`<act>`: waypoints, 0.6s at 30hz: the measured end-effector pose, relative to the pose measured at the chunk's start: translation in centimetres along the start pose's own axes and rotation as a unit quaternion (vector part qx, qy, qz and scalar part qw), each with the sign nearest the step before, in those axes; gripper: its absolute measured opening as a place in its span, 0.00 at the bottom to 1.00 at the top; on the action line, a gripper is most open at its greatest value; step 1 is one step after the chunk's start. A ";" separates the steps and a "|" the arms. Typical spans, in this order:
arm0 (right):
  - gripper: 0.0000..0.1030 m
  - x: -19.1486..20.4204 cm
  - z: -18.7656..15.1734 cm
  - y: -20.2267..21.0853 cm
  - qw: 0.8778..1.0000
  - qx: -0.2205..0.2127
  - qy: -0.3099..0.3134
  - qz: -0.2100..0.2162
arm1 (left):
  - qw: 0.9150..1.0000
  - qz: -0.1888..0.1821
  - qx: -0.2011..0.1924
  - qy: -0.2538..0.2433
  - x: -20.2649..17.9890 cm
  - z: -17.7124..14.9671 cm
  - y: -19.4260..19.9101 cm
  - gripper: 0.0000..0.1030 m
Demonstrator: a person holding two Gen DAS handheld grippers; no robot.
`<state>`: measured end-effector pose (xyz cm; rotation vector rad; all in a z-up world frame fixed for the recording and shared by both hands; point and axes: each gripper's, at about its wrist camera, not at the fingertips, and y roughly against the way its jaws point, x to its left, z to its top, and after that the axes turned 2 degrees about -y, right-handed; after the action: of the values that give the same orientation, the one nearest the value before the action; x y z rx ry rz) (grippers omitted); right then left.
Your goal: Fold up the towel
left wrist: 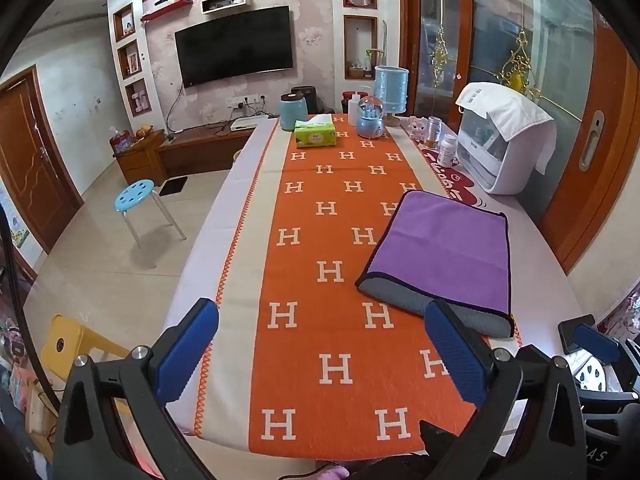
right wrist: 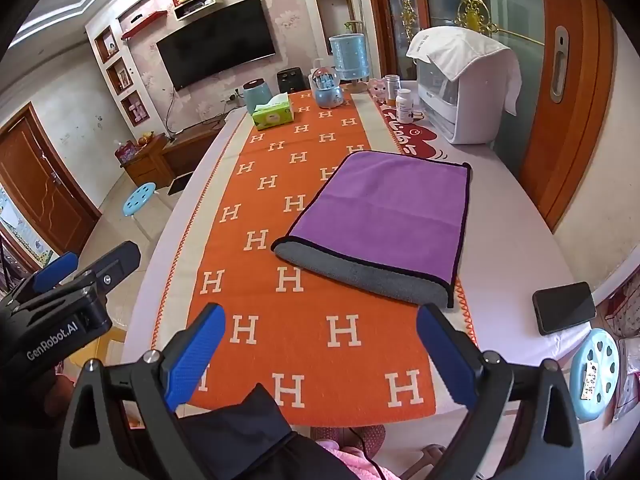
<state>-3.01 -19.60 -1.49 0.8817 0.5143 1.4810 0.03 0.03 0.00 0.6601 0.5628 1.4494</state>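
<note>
A purple towel (left wrist: 448, 248) with a grey underside and dark trim lies folded on the orange runner (left wrist: 320, 200), right of the middle. It also shows in the right wrist view (right wrist: 384, 208), its grey folded edge toward me. My left gripper (left wrist: 320, 344) is open and empty, hovering above the table's near end, left of the towel. My right gripper (right wrist: 320, 344) is open and empty, just short of the towel's near edge. The left gripper also appears at the left of the right wrist view (right wrist: 64, 280).
A black phone (right wrist: 564, 306) lies on the table at the near right. A tissue box (right wrist: 272, 114), blue jar (right wrist: 256, 94), snow globe (right wrist: 328, 90), bottles (right wrist: 404, 104) and a white appliance (right wrist: 460, 92) stand at the far end. Blue stools (left wrist: 134, 196) (right wrist: 596, 372) stand beside the table.
</note>
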 end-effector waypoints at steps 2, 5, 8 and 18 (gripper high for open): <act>0.94 0.0 0.1 0.0 1.000 -0.001 0.000 -0.001 | 1.000 0.002 -0.001 -0.003 0.0 0.0 0.0 1.00; 0.94 0.0 0.1 -0.1 1.000 0.001 0.000 0.000 | 1.000 0.000 -0.002 -0.004 0.1 0.1 -0.2 1.00; 0.94 0.0 0.2 -0.2 1.000 0.001 0.000 -0.002 | 1.000 0.009 -0.006 -0.006 -0.2 0.2 -0.1 1.00; 0.94 -0.1 0.4 -0.9 1.000 0.009 -0.001 -0.009 | 1.000 -0.008 -0.001 -0.003 0.0 0.6 -0.6 0.98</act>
<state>-2.18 -19.63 -1.94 0.8910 0.5344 1.4605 0.87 -0.02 -0.07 0.6562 0.5612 1.4323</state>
